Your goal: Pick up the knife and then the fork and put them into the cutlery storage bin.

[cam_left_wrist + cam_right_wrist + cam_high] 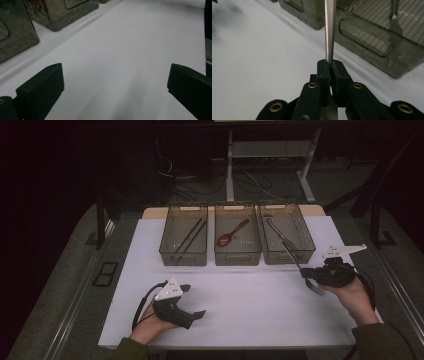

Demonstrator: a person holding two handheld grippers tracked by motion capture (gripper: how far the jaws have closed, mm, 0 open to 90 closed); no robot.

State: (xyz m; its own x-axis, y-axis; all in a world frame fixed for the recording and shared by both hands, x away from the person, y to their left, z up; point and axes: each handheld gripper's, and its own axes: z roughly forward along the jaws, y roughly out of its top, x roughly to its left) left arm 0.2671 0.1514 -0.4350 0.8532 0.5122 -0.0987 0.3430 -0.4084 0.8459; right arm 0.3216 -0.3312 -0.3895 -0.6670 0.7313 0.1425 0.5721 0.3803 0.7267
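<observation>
My right gripper [305, 272] is at the right side of the white table [240, 295], shut on a metal fork [314, 288]. The fork's tines stick out toward the person, and its handle [330, 30] points at the right-hand bin [305, 255]. In the right gripper view my right gripper [330, 65] has both pads pressed on the handle. My left gripper [196, 301] rests near the table's front left. It is open, and my left gripper [115, 77] has only bare table between its jaws.
Three dark see-through bins stand in a row at the back. The left bin [170, 252] holds chopsticks [191, 236], the middle bin [238, 256] a red-brown spoon [231, 234], and the right bin a metal utensil [278, 233]. Floor and cables lie beyond the table.
</observation>
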